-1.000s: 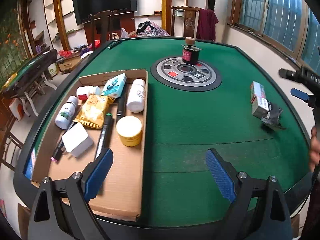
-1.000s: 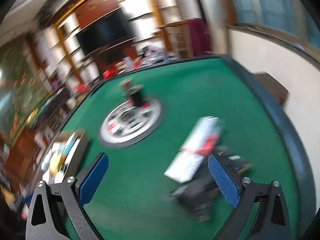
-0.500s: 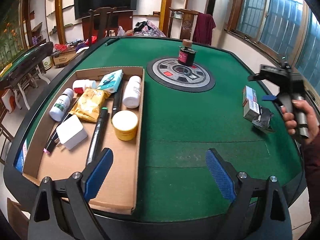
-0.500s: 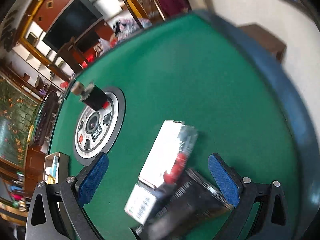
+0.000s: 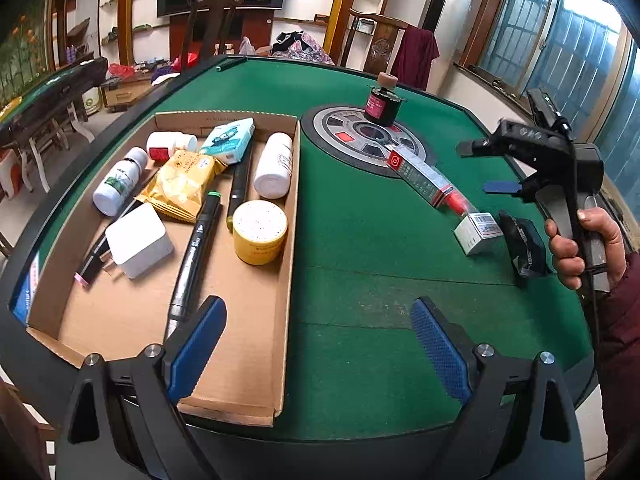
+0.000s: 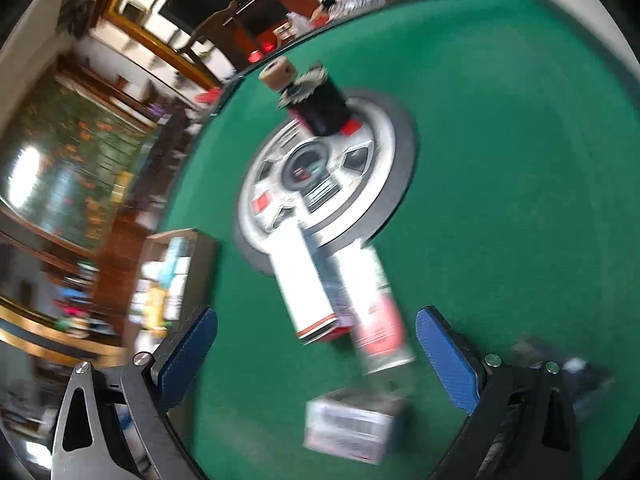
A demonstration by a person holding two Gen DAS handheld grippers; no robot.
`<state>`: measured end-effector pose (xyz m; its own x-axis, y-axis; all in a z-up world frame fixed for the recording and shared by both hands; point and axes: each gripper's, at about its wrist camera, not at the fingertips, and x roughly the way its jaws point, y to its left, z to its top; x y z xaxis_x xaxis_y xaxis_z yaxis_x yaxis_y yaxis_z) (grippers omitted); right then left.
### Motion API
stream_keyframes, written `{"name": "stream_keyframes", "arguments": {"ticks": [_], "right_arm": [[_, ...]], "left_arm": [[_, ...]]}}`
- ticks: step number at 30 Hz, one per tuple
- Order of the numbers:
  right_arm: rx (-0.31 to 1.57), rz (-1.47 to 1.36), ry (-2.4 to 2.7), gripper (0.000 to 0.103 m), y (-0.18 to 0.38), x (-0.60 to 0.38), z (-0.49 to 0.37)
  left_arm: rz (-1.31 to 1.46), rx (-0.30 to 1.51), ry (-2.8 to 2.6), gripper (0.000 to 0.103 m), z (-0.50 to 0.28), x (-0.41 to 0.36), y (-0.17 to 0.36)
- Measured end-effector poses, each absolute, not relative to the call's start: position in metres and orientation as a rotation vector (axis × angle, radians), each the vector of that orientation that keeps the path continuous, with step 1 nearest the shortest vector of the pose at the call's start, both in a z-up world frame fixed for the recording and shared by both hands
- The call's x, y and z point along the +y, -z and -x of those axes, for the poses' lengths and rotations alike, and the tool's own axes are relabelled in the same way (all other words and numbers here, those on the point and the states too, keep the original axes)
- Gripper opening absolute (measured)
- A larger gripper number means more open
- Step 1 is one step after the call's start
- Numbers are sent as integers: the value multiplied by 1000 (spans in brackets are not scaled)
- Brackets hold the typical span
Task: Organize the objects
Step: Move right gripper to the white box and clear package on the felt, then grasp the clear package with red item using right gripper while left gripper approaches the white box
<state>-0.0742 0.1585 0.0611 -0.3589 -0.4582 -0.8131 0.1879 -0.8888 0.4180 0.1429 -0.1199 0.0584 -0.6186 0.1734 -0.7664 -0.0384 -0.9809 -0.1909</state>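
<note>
Since 1 s ago, right gripper point(image 6: 316, 354), jaws apart and empty, has swung over the long box point(image 5: 424, 178); likely next pick. Left gripper point(image 5: 316, 348) hangs open.

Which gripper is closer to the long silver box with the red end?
Right. The right gripper hangs open just above the long silver box; the left gripper waits open by the cardboard tray, farther away.

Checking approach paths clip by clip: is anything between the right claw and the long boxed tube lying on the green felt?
Nothing visible. The right claw is open above bare felt, with the long boxed tube lying just beyond its tips. A small white box sits under the claw, and a black packet lies off to the side, not in the path.
</note>
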Motion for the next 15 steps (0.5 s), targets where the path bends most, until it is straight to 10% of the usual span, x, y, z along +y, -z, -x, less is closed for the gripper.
{"name": "stream_keyframes", "arguments": {"ticks": [7,13,15], "right_arm": [[363,-1492,2518,100,-61,132,49],[456,-1487,2494,91,-52,136,47],[438,-1519,2459,72,-44,129,55]], "left_arm": [[1311,-267,-2700,93,-140,-125,-55],[1283,-395,-2661,93,-136,-133,-56],[1273,-412,-2653,93,-136,-133,-57]]}}
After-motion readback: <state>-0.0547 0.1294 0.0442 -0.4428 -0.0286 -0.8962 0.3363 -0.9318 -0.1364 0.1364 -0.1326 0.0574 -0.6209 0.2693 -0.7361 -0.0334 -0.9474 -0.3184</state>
